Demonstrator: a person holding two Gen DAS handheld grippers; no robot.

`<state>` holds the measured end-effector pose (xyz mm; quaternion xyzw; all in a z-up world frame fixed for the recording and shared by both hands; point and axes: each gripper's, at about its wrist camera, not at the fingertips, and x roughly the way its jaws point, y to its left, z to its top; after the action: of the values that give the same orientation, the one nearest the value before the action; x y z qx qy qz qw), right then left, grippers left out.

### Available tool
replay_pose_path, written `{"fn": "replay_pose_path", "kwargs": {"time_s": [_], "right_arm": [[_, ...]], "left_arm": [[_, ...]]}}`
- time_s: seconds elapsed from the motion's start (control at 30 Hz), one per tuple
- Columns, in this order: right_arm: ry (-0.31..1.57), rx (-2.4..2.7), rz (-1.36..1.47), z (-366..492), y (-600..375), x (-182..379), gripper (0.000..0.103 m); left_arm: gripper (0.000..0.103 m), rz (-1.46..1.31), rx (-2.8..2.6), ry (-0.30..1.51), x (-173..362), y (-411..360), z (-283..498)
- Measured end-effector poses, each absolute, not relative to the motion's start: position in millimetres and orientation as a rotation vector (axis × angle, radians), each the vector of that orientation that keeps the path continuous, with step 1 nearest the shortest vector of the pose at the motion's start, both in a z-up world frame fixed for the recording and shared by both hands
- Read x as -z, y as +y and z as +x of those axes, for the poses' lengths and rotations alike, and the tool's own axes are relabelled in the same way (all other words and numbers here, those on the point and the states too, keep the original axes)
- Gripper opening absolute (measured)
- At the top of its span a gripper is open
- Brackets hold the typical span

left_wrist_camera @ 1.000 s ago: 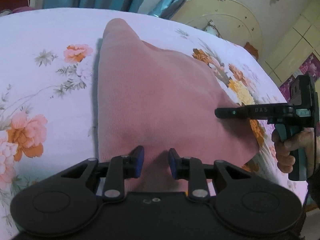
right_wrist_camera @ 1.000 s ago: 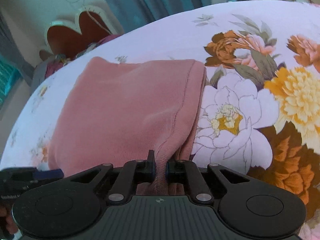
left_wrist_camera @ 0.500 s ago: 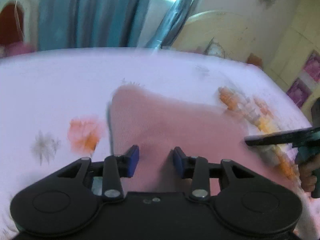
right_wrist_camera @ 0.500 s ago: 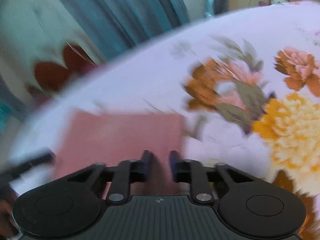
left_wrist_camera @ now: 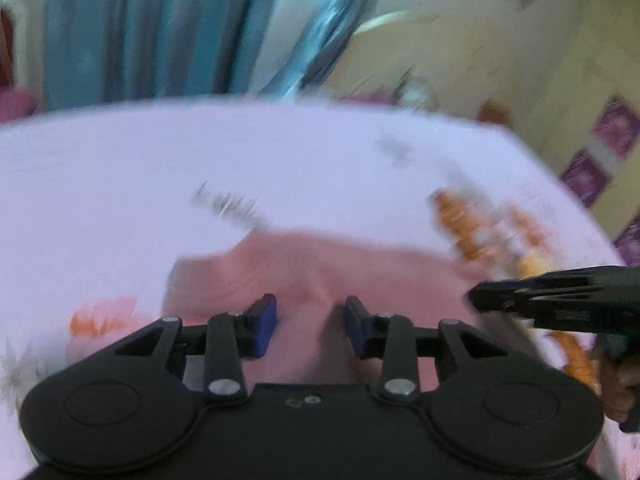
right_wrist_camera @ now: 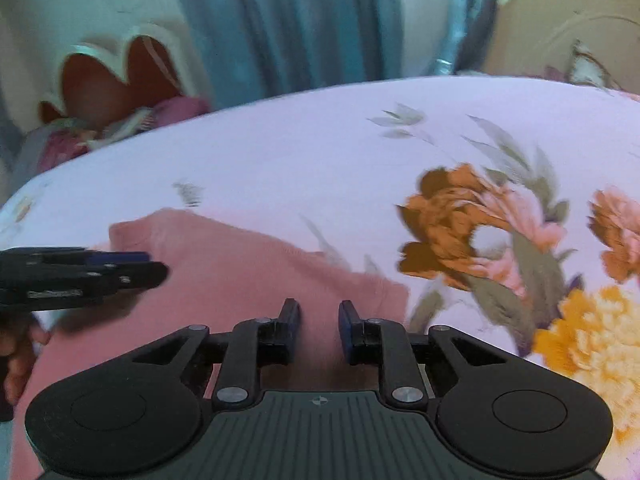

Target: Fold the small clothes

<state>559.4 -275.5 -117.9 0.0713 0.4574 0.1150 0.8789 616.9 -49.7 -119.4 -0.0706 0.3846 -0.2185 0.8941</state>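
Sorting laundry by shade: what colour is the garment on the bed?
Dusty pink garment, plain with no print; clearest in the right wrist view.

Low wrist views sharing pink garment (left_wrist_camera: 320, 276)

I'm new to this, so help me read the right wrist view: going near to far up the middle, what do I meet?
right gripper → pink garment → floral bedsheet → blue curtain
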Motion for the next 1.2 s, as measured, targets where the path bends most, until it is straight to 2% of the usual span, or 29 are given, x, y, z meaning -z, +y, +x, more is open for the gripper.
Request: {"fn": "replay_pose_path", "kwargs": {"time_s": [0.07,0.17,0.27,0.47,0.67,0.7,0.77,0.97,1.13,1.2], "right_arm": [[0.920,-0.274,0.158,550.8,-276.1,111.9,0.020],[0.933,-0.253,0.097,551.8,-268.4,124.5,0.020],[0.946,-0.214,0.154,557.8,-277.0,125.0,0.020],[0.877,-0.408,0.115,504.6,-258.3,88.3,0.020],[0.928,-0.455,0.002,474.9,-243.6,122.4,0.020],[0.922,-0.411,0.039,474.9,-254.6,123.0,0.016],[0.919,-0.309,0.060,471.2,-273.1,118.1,0.000],[0.843,-0.441,0.122,404.1,-297.9,79.5,0.000],[0.992,-0.319,-0.106,380.1,-285.7,123.8,0.000],[0.997,-0.286,-0.118,374.2,-289.9,130.1,0.000]], "left_arm": [[0.035,-0.167,0.452,0.761,118.4,-46.4,610.7],[0.039,-0.117,0.413,0.868,136.0,-50.6,625.9],[0.036,-0.124,0.372,0.884,123.5,-43.0,628.0],[0.035,-0.207,0.504,0.795,91.4,-30.4,545.7],[0.033,-0.191,0.497,0.826,120.5,-41.6,528.4],[0.030,-0.202,0.483,0.834,118.5,-39.1,528.4],[0.030,-0.192,0.471,0.829,107.0,-36.9,519.5],[0.030,-0.222,0.492,0.800,88.2,-21.9,453.9],[0.029,-0.168,0.416,0.877,114.7,-29.8,424.5],[0.029,-0.143,0.392,0.871,118.0,-33.2,418.2]]}}
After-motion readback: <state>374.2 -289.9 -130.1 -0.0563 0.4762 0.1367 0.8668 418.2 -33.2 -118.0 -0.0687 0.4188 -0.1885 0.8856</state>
